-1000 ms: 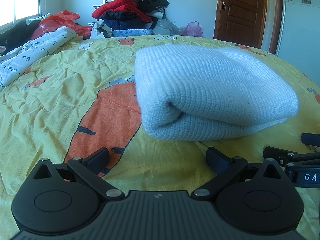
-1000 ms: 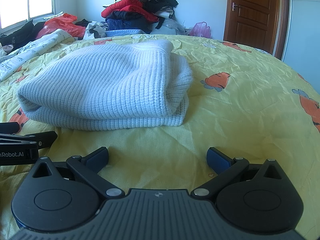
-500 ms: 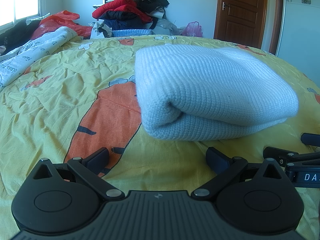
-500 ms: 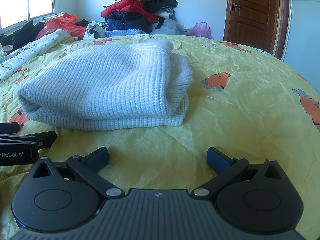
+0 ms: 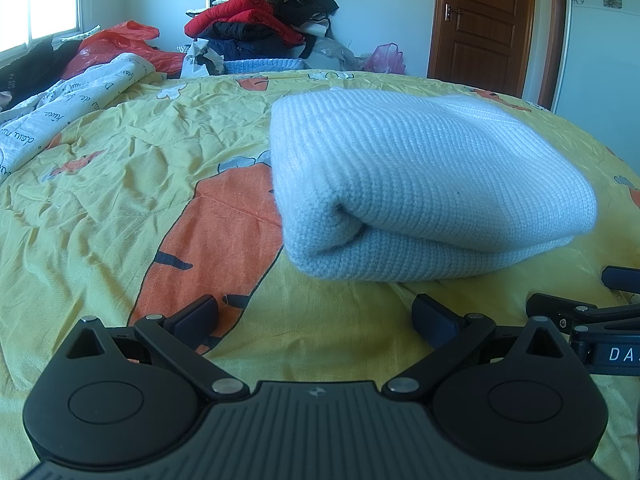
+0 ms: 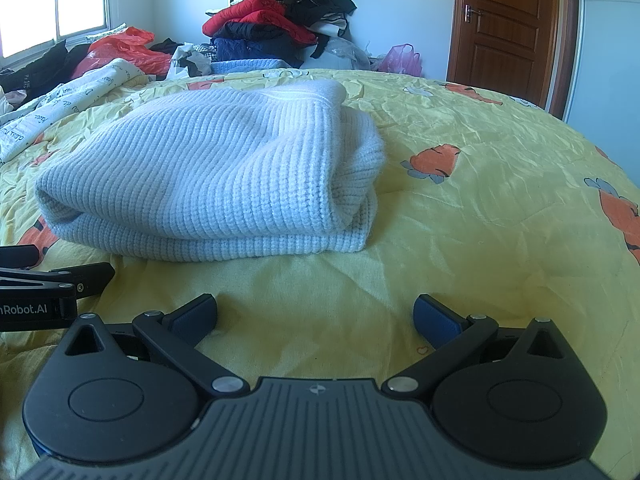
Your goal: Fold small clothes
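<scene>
Left tool (image 5: 315,314): fingers spread apart, nothing between them, low over yellow bedsheet (image 5: 120,200). Right tool (image 6: 315,314): fingers likewise spread, empty, just beside left tool. Both point at folded white knit sweater (image 5: 420,192), which lies flat on bed, apart from both tools, ahead of them. Sweater doubled over; fold edge faces tools. Orange carrot print (image 5: 224,232) on sheet, partly under sweater. Beyond bed: clothes pile (image 6: 280,12), brown door (image 6: 512,20).

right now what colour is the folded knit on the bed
Pale blue-white ribbed knit, clearest in the right wrist view.
</scene>
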The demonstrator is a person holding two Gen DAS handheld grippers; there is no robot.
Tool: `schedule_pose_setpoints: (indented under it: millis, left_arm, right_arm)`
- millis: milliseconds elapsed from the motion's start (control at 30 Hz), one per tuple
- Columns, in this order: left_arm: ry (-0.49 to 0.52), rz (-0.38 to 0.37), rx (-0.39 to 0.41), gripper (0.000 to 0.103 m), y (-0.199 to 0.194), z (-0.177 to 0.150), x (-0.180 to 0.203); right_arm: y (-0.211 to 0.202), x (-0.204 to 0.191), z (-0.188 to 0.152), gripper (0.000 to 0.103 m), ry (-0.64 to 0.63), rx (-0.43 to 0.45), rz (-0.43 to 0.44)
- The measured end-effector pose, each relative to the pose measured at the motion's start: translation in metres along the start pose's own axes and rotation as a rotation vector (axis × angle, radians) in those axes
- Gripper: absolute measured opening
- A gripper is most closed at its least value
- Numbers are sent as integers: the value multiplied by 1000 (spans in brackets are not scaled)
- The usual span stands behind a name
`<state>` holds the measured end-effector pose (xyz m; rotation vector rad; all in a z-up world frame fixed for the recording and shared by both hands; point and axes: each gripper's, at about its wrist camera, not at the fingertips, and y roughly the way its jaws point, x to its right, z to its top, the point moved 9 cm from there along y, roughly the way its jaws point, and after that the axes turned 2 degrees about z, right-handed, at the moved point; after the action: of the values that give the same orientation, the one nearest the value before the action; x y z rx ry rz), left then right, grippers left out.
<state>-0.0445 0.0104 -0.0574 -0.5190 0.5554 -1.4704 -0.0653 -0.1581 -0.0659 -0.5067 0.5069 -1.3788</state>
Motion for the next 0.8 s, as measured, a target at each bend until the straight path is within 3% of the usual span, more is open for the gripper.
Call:
schedule_pose_setpoints:
  millis: [800]
  left_arm:
    - [20,12,-28,103,-5,-3,6]
  right_arm:
    - [-2,-2,3,102,-3,-12,-7]
